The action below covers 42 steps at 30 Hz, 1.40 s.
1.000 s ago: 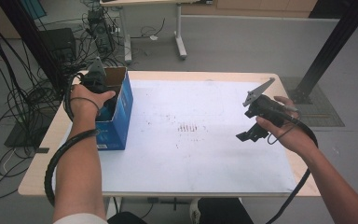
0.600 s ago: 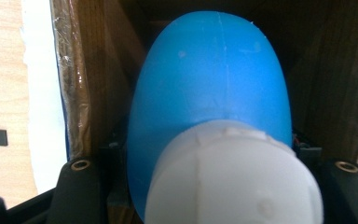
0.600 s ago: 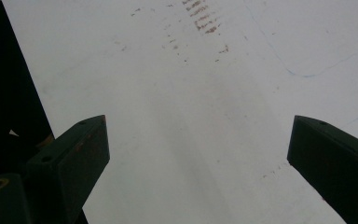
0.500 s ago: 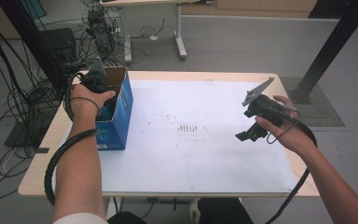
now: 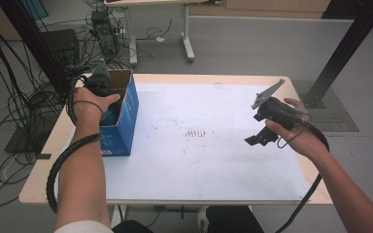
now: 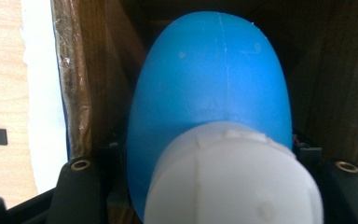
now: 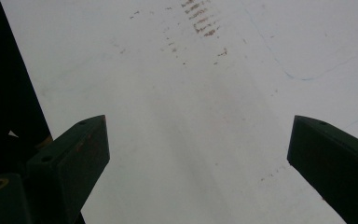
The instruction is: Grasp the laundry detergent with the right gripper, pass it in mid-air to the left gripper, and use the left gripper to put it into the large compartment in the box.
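A blue cardboard box [image 5: 126, 127] with an open top stands at the table's left edge. My left gripper [image 5: 101, 88] reaches down into it. In the left gripper view its jaws are shut on a rounded blue plastic object [image 6: 214, 79] with a white cap [image 6: 233, 182], inside the box's brown walls. Whether the object rests on the box floor is hidden. My right gripper [image 5: 258, 139] hovers over the right part of the white sheet [image 5: 199, 165], jaws angled down. Seen from its own camera, the right gripper [image 7: 198, 149] stands open with nothing between its jaws.
The white sheet carries faint brown marks [image 5: 196, 132] near its middle. The wooden table edge [image 5: 39, 160] shows at the left. Bundled cables [image 5: 14, 92] lie on the floor at left, a black post [image 5: 342, 48] stands at back right, and another table's legs [image 5: 187, 34] are behind.
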{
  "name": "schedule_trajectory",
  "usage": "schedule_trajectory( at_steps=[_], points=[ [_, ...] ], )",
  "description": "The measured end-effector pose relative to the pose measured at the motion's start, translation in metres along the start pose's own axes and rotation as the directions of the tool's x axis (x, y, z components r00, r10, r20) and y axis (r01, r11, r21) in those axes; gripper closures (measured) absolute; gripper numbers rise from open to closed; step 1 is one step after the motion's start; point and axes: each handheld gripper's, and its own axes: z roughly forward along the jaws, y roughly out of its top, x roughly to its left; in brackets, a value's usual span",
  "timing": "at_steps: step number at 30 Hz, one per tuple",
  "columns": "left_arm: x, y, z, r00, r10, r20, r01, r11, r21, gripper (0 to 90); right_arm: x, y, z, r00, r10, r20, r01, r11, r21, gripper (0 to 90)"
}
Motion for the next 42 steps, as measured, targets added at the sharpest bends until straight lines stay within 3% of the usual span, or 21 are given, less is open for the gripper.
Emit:
schedule_trajectory(
  at_steps=[42],
  points=[
    [-0.0017, 0.0002, 0.0002, 1.0, 0.005, -0.008, -0.005, 1.0, 0.008, 36.6, -0.0008, 0.0011, -0.0014, 1.0, 0.001, -0.007, -0.001, 1.0, 0.002, 5.6]
  ],
)
